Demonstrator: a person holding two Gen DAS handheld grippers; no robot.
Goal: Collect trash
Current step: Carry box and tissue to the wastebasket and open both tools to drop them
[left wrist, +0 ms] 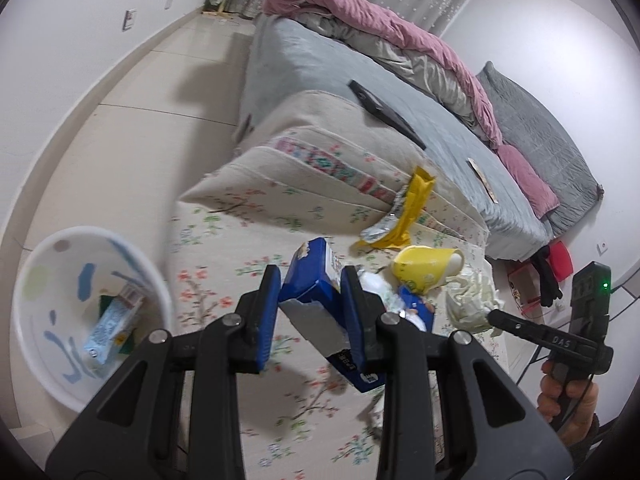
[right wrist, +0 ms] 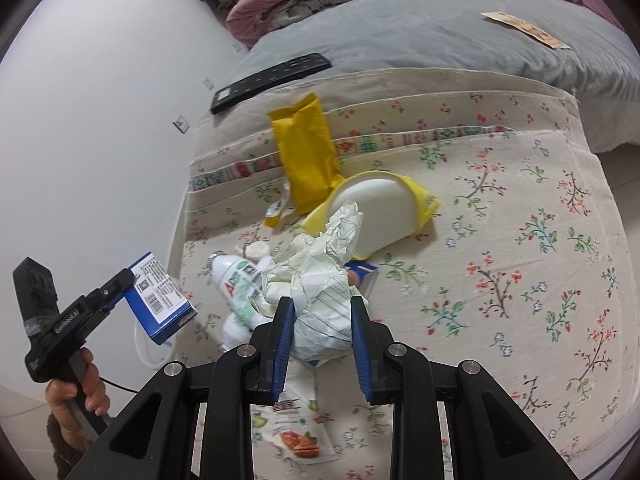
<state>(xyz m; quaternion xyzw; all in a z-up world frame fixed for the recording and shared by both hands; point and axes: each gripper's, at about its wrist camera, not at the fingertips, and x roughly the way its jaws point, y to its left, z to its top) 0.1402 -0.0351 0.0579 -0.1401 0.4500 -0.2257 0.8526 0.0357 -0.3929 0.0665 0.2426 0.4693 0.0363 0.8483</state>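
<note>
Gripping blue box (left wrist: pixel 316 300) in left fingers (left wrist: pixel 267 312), crumpled paper (right wrist: pixel 320 300) in right

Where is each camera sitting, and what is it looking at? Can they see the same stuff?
Left wrist: sits on the left gripper, looking down past its blue box at the floral cloth and white bin; the right hand shows.
Right wrist: sits on the right gripper, looking down at its crumpled paper; the left hand shows.
Both see: yellow wrapper, yellow cup, black remote.
</note>
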